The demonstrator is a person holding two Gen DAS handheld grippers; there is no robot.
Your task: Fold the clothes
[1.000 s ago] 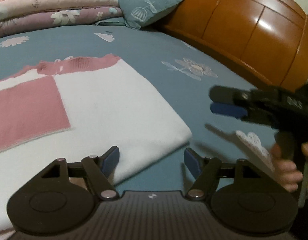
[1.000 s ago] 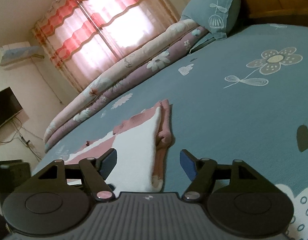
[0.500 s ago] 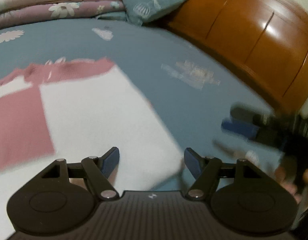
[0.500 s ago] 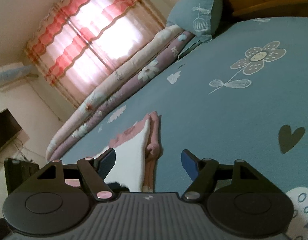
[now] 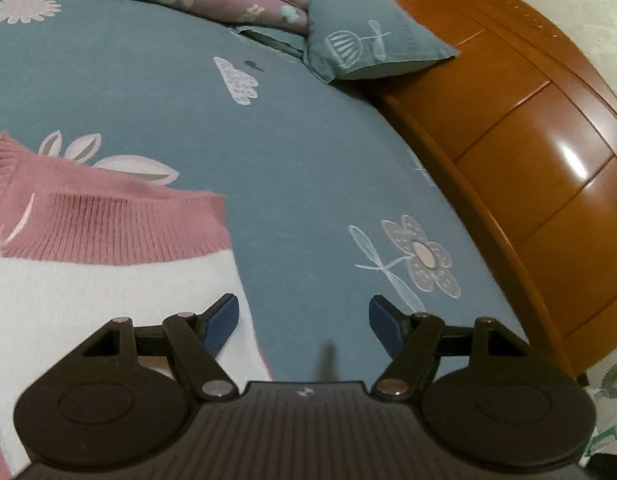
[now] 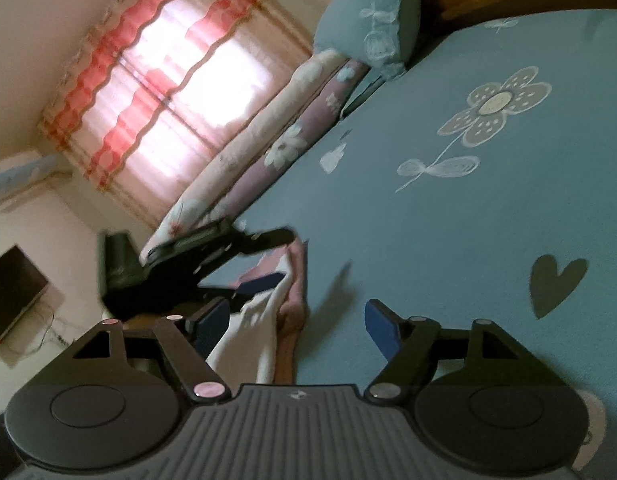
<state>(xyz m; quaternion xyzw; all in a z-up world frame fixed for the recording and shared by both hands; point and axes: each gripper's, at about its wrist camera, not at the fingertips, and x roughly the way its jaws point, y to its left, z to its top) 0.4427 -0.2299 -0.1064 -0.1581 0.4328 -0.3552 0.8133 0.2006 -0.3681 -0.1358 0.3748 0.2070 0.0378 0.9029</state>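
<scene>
Both grippers, left (image 5: 303,322) and right (image 6: 296,326), had released jaws straddling the sweater (image 5: 108,280) edge on the bed (image 5: 308,180), probably to grip it.

L gripper (image 5: 303,322) moved fwd along the folded sweater (image 5: 108,264) toward the headboard (image 5: 528,160): pink ribbed hem (image 5: 108,228) now close ahead, was far up the view 1 s ago. Its left finger now over the white edge, right finger over bedsheet (image 5: 288,140); jaws wide, same gap as before. R gripper (image 6: 298,326) no longer in L view. In R view, L gripper now visible at left, over the sweater's far part; wasn't there before. R camera rolled, curtain (image 6: 168,80) and bed more tilted, view blurred. Sweater edge (image 6: 260,332) now nearer R's left finger.
</scene>
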